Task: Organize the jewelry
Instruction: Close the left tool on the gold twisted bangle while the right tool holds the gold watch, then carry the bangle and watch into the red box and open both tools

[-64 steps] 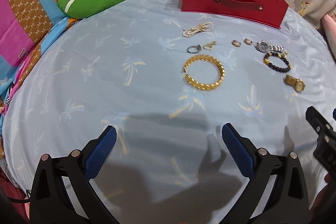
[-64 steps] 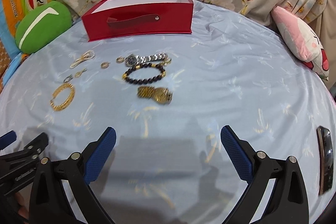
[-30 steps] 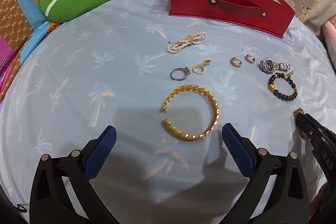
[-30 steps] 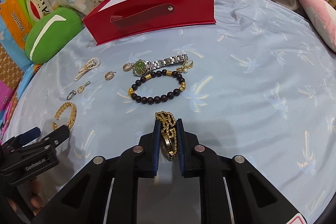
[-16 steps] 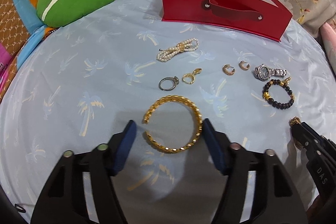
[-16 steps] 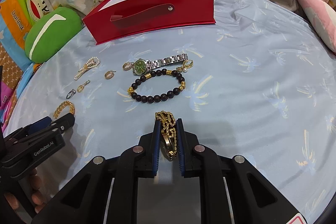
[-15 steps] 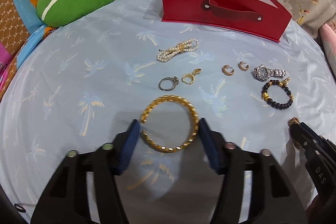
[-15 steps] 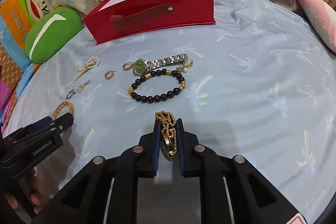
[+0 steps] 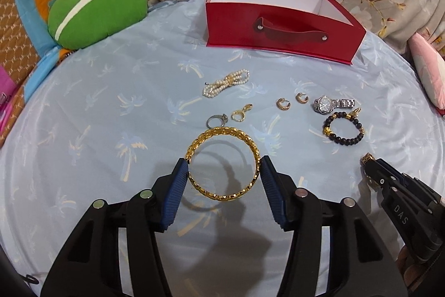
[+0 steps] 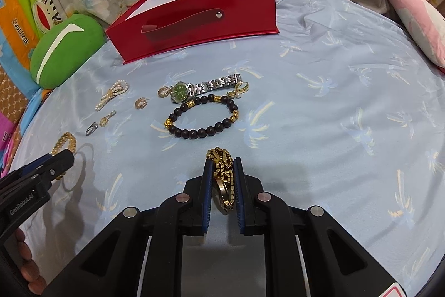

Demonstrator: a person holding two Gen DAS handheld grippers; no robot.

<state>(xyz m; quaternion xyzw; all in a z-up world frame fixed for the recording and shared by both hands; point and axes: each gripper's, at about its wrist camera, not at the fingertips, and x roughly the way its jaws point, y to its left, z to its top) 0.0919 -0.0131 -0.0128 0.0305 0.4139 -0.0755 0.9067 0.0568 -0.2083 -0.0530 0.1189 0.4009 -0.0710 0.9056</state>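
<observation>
Left gripper (image 9: pixel 224 174) clamps the gold bangle (image 9: pixel 224 162); right gripper (image 10: pixel 222 180) pinches a gold watch (image 10: pixel 222 177); both likely bound for the red box (image 9: pixel 281 27).

My left tongs (image 9: pixel 224 171) and the red box (image 9: pixel 281 32) have small pieces between them: ring (image 9: pixel 216 121), clasp (image 9: pixel 241 113), pearl strand (image 9: pixel 225 82), two earrings (image 9: pixel 283 103). Ahead of my right tongs (image 10: pixel 222 177) lie the bead bracelet (image 10: pixel 201 116) and watch (image 10: pixel 205 88). Bare cloth (image 10: pixel 347 107) to their right gives clear passage. A green cushion (image 9: pixel 97 10) blocks the far left edge.
</observation>
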